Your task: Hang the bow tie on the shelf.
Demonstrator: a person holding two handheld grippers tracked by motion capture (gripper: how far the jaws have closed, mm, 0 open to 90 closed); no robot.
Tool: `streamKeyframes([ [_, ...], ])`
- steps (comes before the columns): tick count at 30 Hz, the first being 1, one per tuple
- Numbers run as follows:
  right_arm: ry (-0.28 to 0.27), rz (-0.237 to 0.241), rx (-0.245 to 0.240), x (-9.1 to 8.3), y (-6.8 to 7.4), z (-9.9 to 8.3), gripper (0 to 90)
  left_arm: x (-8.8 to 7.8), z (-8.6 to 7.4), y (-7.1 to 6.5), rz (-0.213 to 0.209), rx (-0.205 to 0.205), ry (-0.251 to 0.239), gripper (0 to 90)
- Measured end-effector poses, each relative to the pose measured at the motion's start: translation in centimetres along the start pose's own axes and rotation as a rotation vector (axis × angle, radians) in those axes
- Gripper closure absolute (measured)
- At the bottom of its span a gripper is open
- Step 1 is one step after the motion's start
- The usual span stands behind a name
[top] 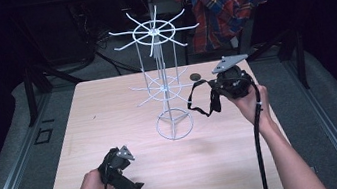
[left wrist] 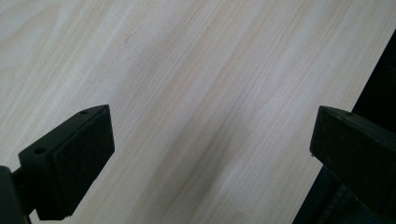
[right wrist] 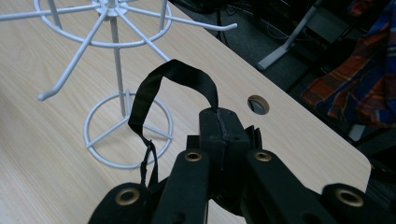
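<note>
A white wire display rack (top: pixel 161 70) with radiating hook arms stands on the wooden table (top: pixel 108 113), its ring base (right wrist: pixel 128 133) near the table's middle. My right gripper (top: pixel 220 86) is held above the table just right of the rack, shut on a black strap (top: pixel 202 100) that hangs in a loop to its left. In the right gripper view the strap (right wrist: pixel 161 88) arches up out of the closed jaws (right wrist: pixel 223 128) beside a rack arm (right wrist: pixel 70 77). My left gripper (top: pixel 131 181) rests low near the table's front left, open, with bare wood between its pads (left wrist: pixel 81 158).
A plaid shirt (top: pixel 223 0) hangs over something behind the table's far right. A round cable hole (top: pixel 195 76) sits in the tabletop near the far edge. Dark frame legs and cables lie on the floor around the table.
</note>
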State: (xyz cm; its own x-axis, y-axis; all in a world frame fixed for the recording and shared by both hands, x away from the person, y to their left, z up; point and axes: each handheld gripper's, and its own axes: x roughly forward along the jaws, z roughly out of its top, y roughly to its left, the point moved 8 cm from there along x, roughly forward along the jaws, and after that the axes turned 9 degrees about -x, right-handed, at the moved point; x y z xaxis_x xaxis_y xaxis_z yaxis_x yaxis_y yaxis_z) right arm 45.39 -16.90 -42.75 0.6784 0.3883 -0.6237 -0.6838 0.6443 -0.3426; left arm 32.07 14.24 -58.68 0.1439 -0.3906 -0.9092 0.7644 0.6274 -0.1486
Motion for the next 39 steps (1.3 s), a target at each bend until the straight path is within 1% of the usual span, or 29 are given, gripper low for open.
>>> streamKeyframes([
  [3,-0.006,-0.002,0.014,0.2,-0.3,0.3,90.0,0.0,0.0,0.0,0.0,0.002,0.004,0.1],
  [5,-0.009,0.005,0.025,0.2,-0.5,0.5,90.0,0.0,-0.1,0.1,0.002,0.003,0.005,0.0],
  [8,-0.009,0.006,0.03,0.4,-0.6,0.7,90.0,0.0,-0.1,0.1,0.002,0.002,0.005,0.1],
  [11,-0.014,0.018,0.06,1.1,-1.0,0.7,90.0,0.0,-0.1,0.0,0.0,0.002,0.007,0.0],
  [12,-0.014,0.018,0.06,1.1,-1.0,0.7,90.0,0.0,-0.1,0.0,0.0,0.002,0.007,0.1],
  [14,-0.016,0.029,0.077,1.5,-1.1,0.6,90.0,0.1,-0.1,0.0,0.001,0.004,0.01,0.1],
  [15,-0.017,0.042,0.095,1.9,-1.2,0.5,90.0,0.1,-0.1,0.0,0.003,0.001,0.009,0.1],
  [18,-0.011,0.052,0.111,2.4,-1.3,0.3,90.0,0.1,-0.1,0.0,0.003,0.002,0.009,0.0],
  [19,-0.019,0.058,0.12,2.6,-1.3,0.3,90.0,0.1,-0.1,0.0,0.003,0.002,0.009,0.0],
  [24,-0.008,0.076,0.139,3.1,-1.3,0.0,90.0,0.1,-0.1,0.0,0.003,0.002,0.01,0.0],
  [25,-0.011,0.084,0.152,3.4,-1.3,-0.1,90.0,0.1,-0.1,0.0,0.003,0.003,0.01,0.0],
  [27,0.0,0.083,0.151,3.5,-1.2,-0.3,90.0,0.1,-0.1,0.0,0.003,0.003,0.011,0.1],
  [29,-0.003,0.083,0.154,3.7,-1.1,-0.4,90.0,0.1,-0.1,0.0,0.003,0.003,0.011,0.1],
  [30,0.013,0.073,0.145,3.9,-0.9,-0.6,90.0,0.1,-0.1,0.0,0.003,0.004,0.011,0.1],
  [31,0.021,0.076,0.137,4.1,-0.8,-0.7,90.0,0.1,-0.1,0.0,0.001,0.006,0.015,0.1],
  [33,0.026,0.074,0.134,4.2,-0.6,-0.8,90.0,0.1,-0.2,0.0,0.002,0.01,0.019,0.1],
  [34,0.034,0.072,0.119,4.4,-0.3,-0.9,89.9,0.2,-0.2,-0.1,0.001,0.01,0.02,0.1],
  [39,0.048,0.071,0.103,4.7,0.1,-0.9,89.9,0.2,-0.2,-0.1,-0.003,0.009,0.023,0.1],
])
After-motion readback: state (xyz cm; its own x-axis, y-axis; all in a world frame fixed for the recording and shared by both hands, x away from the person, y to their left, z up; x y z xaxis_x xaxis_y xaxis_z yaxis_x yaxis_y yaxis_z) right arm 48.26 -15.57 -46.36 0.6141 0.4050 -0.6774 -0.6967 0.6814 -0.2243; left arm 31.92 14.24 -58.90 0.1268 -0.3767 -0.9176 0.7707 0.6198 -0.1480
